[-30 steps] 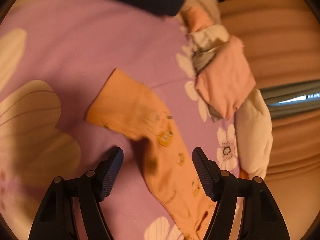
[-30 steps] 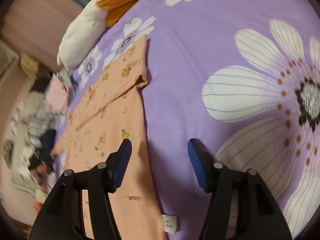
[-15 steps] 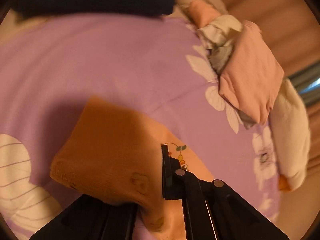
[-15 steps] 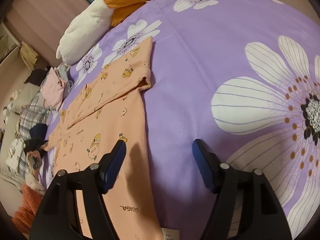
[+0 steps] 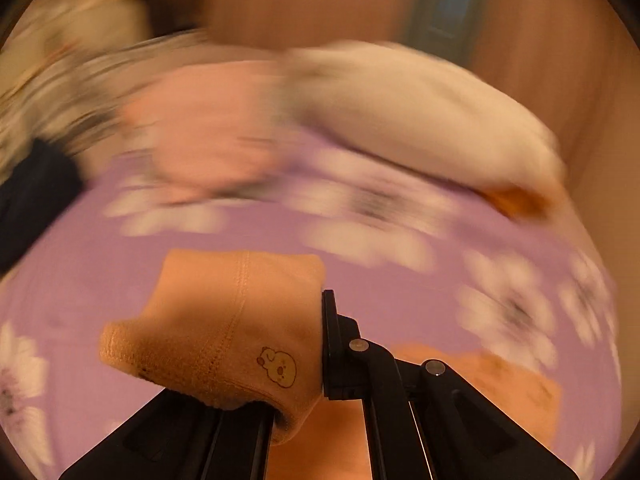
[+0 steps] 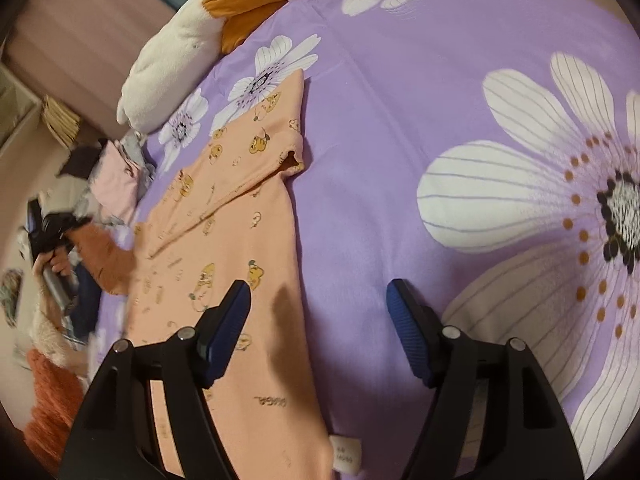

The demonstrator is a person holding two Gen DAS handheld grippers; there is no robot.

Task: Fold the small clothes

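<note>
A small orange shirt (image 6: 224, 216) with cartoon prints lies flat on the purple flowered bedsheet (image 6: 400, 120). My left gripper (image 5: 316, 344) is shut on its sleeve (image 5: 224, 332), which hangs lifted over the left finger; the right finger (image 5: 330, 320) presses against the cloth. In the right wrist view that same left gripper (image 6: 52, 228) holds the sleeve (image 6: 100, 256) raised at the far left, with a person's hand (image 6: 56, 264) on it. My right gripper (image 6: 318, 320) stands open above the shirt's right edge near the hem, nothing between its fingers.
A white plush duck (image 6: 172, 52) with an orange beak lies at the bed's far side, also in the left wrist view as plush duck (image 5: 420, 112). A pile of pink and checked clothes (image 5: 200, 132) sits beside it. A dark garment (image 5: 32, 196) lies at the left.
The left gripper closed on the orange sleeve and lifted it, swinging fast so its view is blurred. The right gripper's jaws widened a little and it stayed over the shirt's hem.
</note>
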